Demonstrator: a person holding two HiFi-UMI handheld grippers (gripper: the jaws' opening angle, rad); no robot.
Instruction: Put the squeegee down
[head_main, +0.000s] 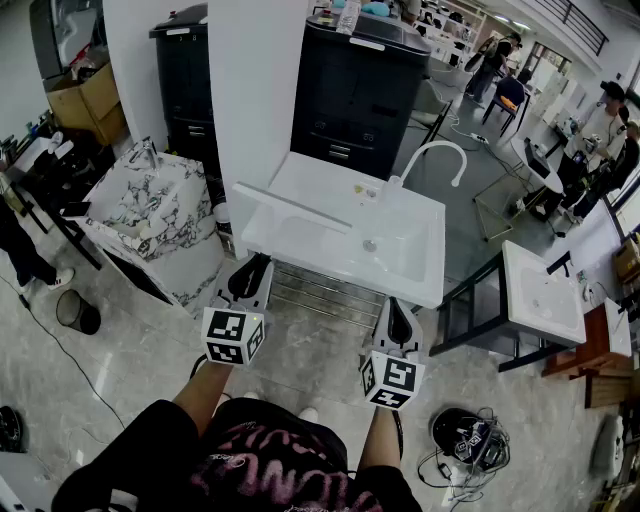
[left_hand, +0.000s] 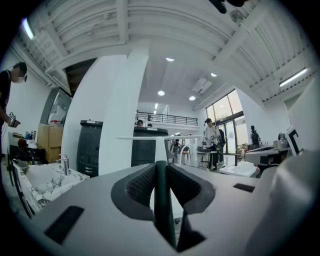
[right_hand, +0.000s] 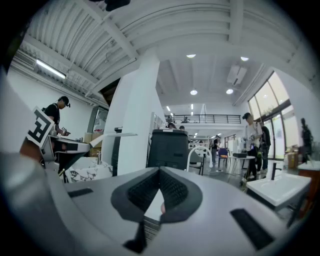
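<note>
Squeegee handle clamped in left gripper, blade raised over white sink, right gripper alongside, jaws together.

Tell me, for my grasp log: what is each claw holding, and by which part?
The left claw grips the squeegee by its dark handle; the right claw holds nothing.

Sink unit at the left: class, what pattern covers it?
The sink unit has white marble with dark veins, clearest in the head view.
</note>
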